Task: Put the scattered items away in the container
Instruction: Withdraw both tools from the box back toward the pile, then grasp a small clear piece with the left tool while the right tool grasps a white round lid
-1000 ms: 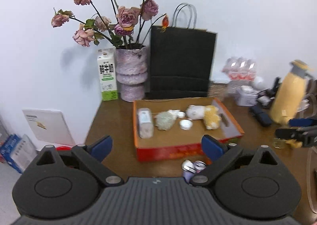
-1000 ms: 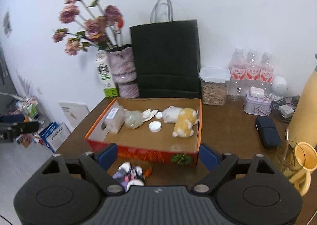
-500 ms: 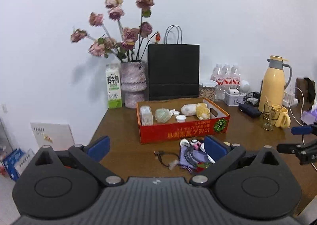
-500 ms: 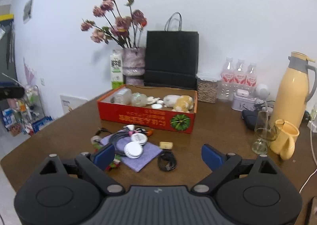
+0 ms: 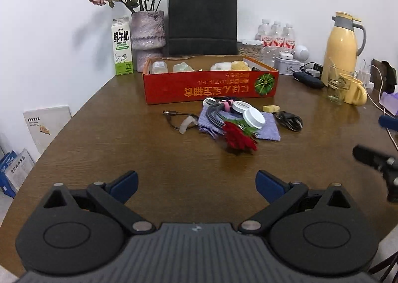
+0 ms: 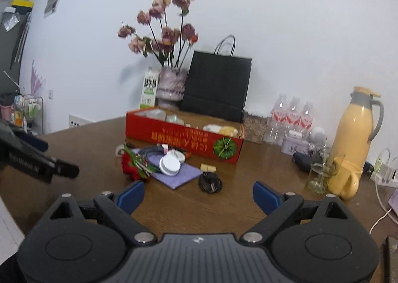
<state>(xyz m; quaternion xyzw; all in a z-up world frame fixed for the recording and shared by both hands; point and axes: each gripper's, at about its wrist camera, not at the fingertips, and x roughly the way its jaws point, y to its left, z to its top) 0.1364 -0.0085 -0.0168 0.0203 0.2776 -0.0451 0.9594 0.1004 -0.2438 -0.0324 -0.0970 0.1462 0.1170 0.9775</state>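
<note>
Left wrist: our left gripper (image 5: 196,184) sits low over the table (image 5: 99,138), jaws wide apart, nothing btwn them. Red box (image 5: 210,86) is well ahead, in front of the black bag (image 5: 202,21), w/ a few items already inside. Loose pile sits just in front of the box: purple cloth (image 5: 267,127), two white lids (image 5: 253,118), black cable (image 5: 216,115), red flower (image 5: 238,140), yellow block (image 5: 271,108), coiled cord (image 5: 289,120). Right gripper's tip shows at the right edge.

Right wrist: our right gripper (image 6: 198,196) also has jaws wide apart, empty, over bare table. Same pile ahead; cord (image 6: 210,182) is nearest, flower (image 6: 130,163) on the left, box (image 6: 184,137) behind. Mug (image 6: 347,178) and glass (image 6: 319,174) stand right, near the flask (image 6: 355,128).
</note>
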